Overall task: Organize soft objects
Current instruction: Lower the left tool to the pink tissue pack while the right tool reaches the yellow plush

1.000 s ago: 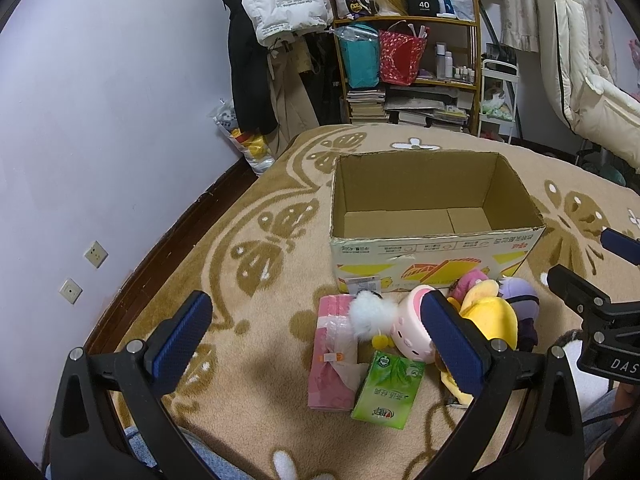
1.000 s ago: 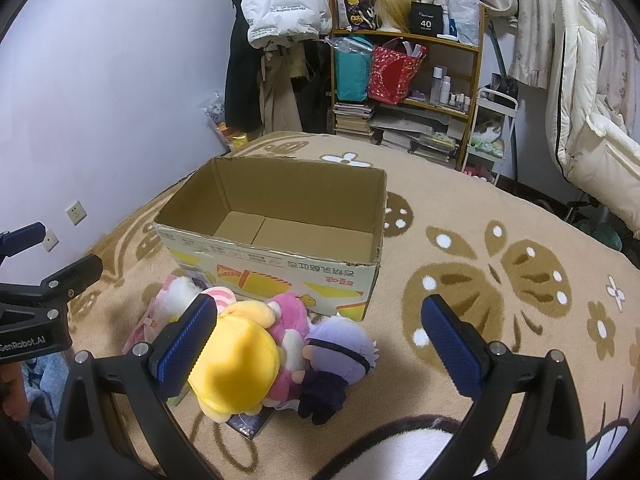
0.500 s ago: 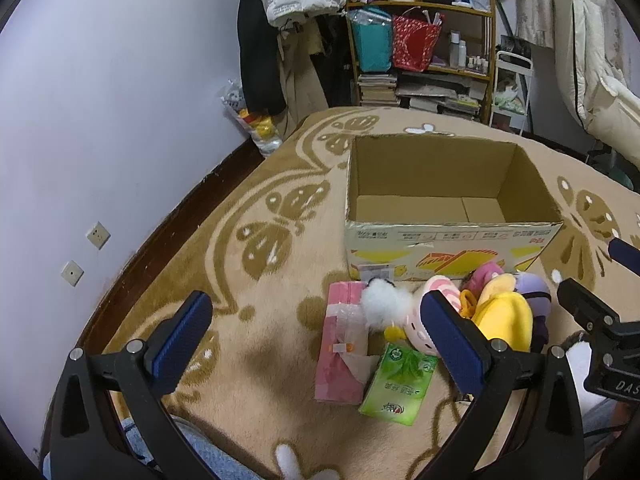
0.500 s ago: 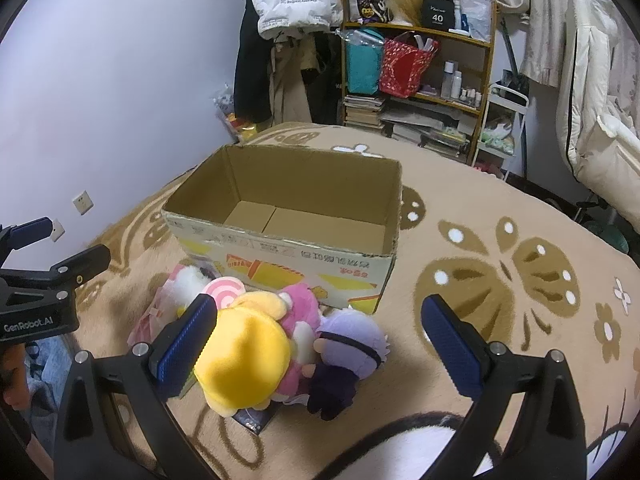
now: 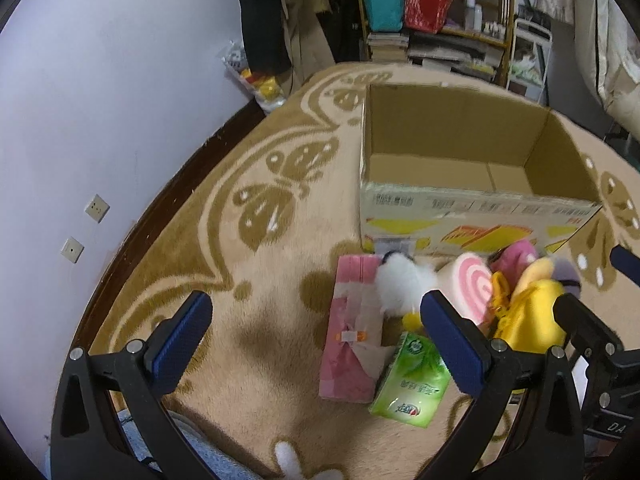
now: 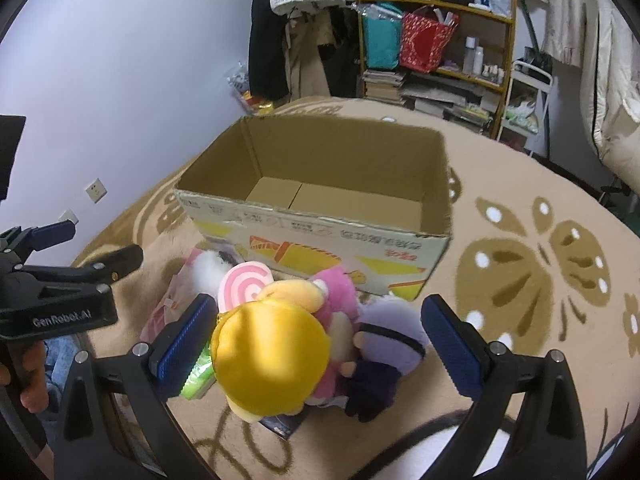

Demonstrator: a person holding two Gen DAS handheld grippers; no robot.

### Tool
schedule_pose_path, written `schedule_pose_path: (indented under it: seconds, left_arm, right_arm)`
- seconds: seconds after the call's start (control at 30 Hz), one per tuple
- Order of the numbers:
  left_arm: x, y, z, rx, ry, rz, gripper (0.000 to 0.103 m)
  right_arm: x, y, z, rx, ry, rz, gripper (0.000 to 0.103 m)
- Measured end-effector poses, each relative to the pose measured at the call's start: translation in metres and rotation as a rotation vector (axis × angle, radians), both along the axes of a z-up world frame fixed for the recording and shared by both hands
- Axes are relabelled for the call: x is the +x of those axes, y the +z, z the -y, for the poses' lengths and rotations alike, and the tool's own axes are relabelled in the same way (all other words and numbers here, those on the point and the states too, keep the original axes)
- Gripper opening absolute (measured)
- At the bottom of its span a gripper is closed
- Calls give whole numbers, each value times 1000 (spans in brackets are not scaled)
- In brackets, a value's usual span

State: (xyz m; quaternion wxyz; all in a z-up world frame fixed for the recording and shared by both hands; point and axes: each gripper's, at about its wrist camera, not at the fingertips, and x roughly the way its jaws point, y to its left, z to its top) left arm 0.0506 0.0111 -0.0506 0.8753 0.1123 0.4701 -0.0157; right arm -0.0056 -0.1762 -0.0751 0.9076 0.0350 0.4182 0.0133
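An open empty cardboard box point(image 5: 472, 216) point(image 6: 320, 236) stands on the rug. In front of it lies a pile: a pink tissue pack point(image 5: 352, 328), a green tissue pack point(image 5: 412, 384), a white fluffy toy point(image 5: 404, 284), a pink swirl cushion point(image 5: 472, 284) point(image 6: 244, 284), a yellow plush point(image 6: 272, 360) point(image 5: 532, 320), a pink plush point(image 6: 336, 300) and a purple plush point(image 6: 388, 332). My left gripper point(image 5: 316, 340) is open above the rug, left of the pink pack. My right gripper point(image 6: 316, 344) is open, straddling the yellow plush from above.
A patterned beige rug point(image 5: 260, 208) covers the floor. A wall point(image 5: 100, 100) runs along the left. A cluttered shelf point(image 6: 436, 40) and hanging clothes point(image 6: 304, 32) stand behind the box. The left gripper also shows in the right wrist view point(image 6: 60, 284).
Both grippers have moved forward and lower toward the pile and box. The right gripper now has the yellow plush between its open fingers. Nothing was grasped.
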Motion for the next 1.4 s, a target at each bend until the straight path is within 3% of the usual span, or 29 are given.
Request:
schedule_pose_path:
  seconds: [0.3,0.47,0.9,1.17,1.27,1.4]
  left_arm:
    - [9,-29,0,19,4,-104,103]
    - [14,-46,1,69,14,-147,103]
    - [30,-80,-7,61,48,-233,103]
    - [33,-94,-1,94,24,-244,103]
    - [32,-100,-1,72,23,-268,103]
    - [33,-104,1,118,14,-247,103]
  right_arm:
    - [10,-16,-10,5,36,-51,103]
    - [9,-25,-12,12,61,-80,103]
    - [11,-32,-24,-1,136,-101,103]
    - [16,-43,-31,1,159,-138,96]
    - [19,-46,-34,4,166,-142,89]
    - [20,-47,-36,2,166,-135,82]
